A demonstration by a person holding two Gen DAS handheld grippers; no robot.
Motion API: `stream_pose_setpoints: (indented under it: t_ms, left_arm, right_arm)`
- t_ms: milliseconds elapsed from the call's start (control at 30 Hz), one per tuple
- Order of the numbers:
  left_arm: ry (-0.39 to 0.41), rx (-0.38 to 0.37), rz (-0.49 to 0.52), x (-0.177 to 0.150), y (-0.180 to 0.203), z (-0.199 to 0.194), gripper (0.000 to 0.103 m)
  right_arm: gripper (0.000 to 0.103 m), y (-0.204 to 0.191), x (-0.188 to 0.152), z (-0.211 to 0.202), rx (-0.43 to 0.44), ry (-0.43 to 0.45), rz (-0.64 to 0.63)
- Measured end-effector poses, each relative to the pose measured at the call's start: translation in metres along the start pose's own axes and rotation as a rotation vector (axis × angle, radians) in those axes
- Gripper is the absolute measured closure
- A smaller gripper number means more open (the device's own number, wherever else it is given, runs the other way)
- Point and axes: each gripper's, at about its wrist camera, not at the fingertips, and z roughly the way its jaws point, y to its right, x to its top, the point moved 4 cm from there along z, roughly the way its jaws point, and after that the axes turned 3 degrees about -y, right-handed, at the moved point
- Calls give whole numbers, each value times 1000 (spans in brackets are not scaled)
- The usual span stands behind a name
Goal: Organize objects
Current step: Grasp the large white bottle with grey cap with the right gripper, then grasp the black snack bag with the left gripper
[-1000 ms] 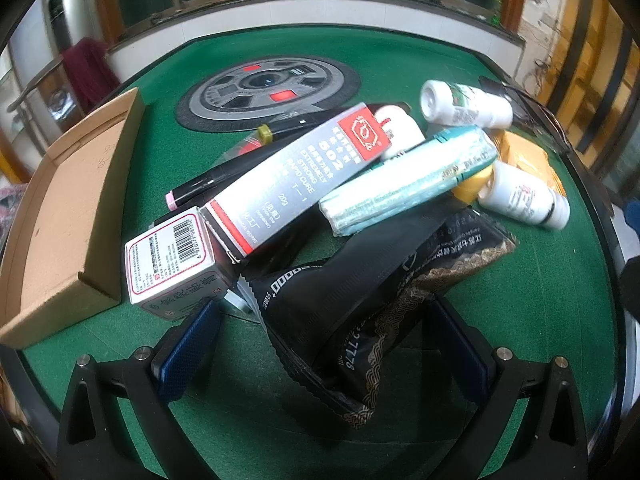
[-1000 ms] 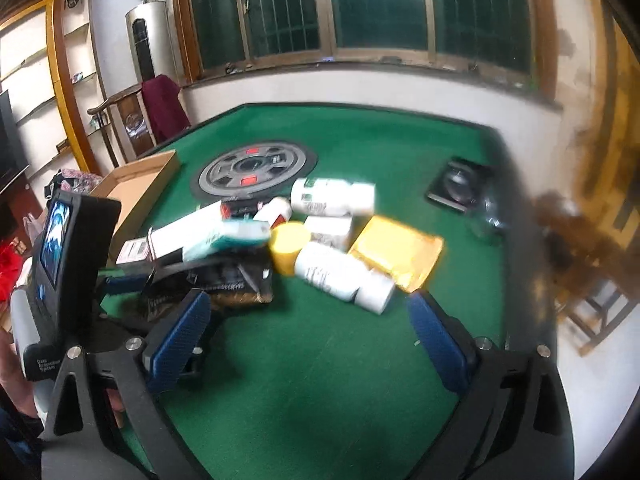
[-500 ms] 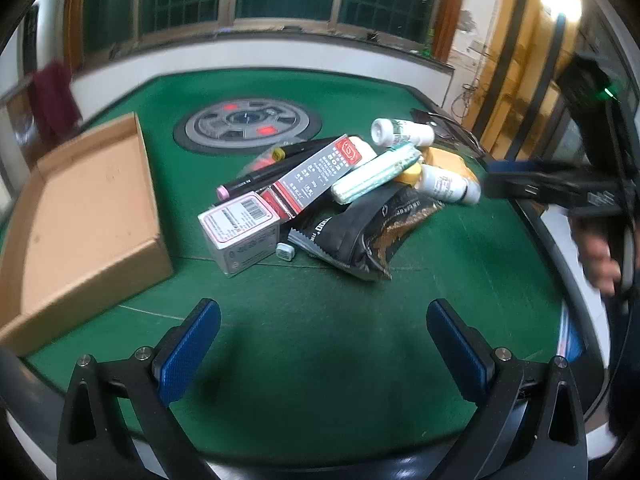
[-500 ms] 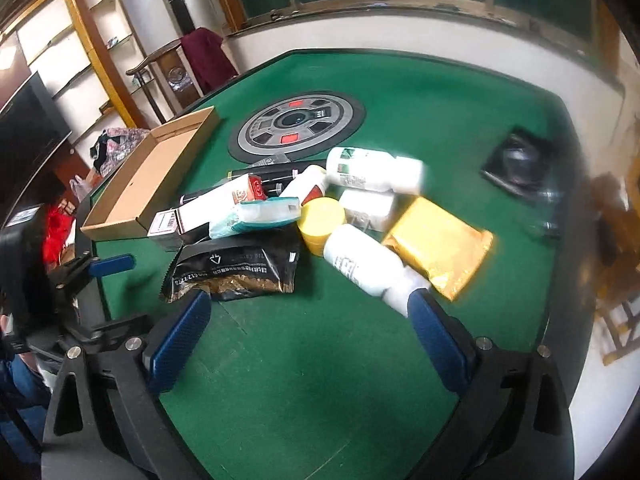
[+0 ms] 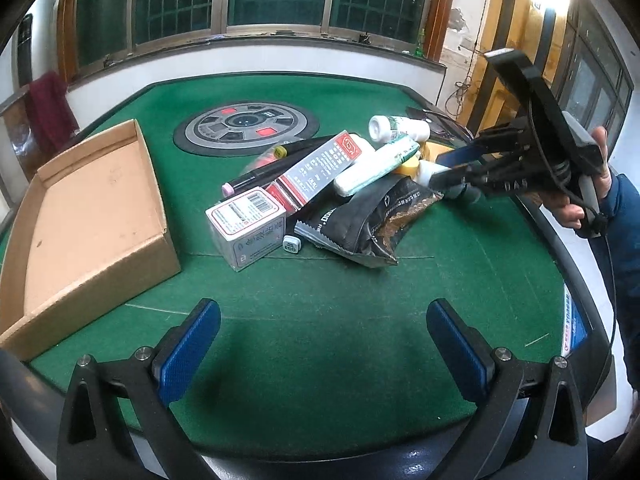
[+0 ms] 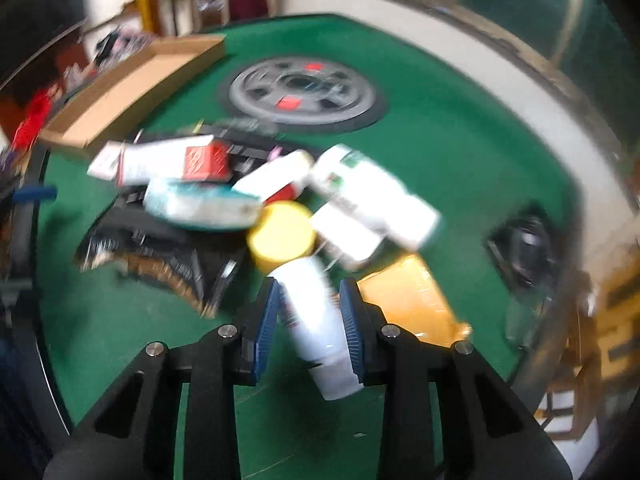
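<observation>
Left wrist view: left gripper point(image 5: 323, 344) wide and empty over bare green felt near the table's point(image 5: 304, 304) front edge. Cardboard tray point(image 5: 92, 216) along the left edge. Heap of glossy boxes, foil pouch point(image 5: 360, 220) and plastic bottles at centre; right gripper point(image 5: 448, 172) reaching into the heap's right side, nearer than the left.

Right wrist view, blurred: jaws closing on a smooth white bottle point(image 6: 316, 316), blue ribbed pads flanking it, contact unclear. Long axis running away from the camera, roughly along the fingers, tilted slightly. Round yellow cap point(image 6: 280, 234) just beyond; flat yellow packet point(image 6: 408, 300) beside it.
</observation>
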Motion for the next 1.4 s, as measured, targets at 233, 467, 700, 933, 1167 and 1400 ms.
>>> stream_pose_setpoints:
  t_ms: [233,467,700,933,1167,1400]
  left_arm:
    - [8,-49,74,6,7,-2,2]
    - [25,-103,136,40,19,-3,2]
    - [-6,-56,229,64,26,14,12]
    - [-152,-75,349,66,37,52,29]
    - [-268,-102,420,62,55,82,58]
    - [-247,-114,309,56,72,89,70]
  right_arm:
    - [71,3,-8,17,-31,-36,154]
    - [71,-6,-15,-28,97,153,545]
    - [71,1,-15,-38,129,281,644]
    - [71,-4,-15,-34,175,275,652]
    - [71,0,-16,-33,176,299,675]
    - [71,8,-24,-36,178,305,704]
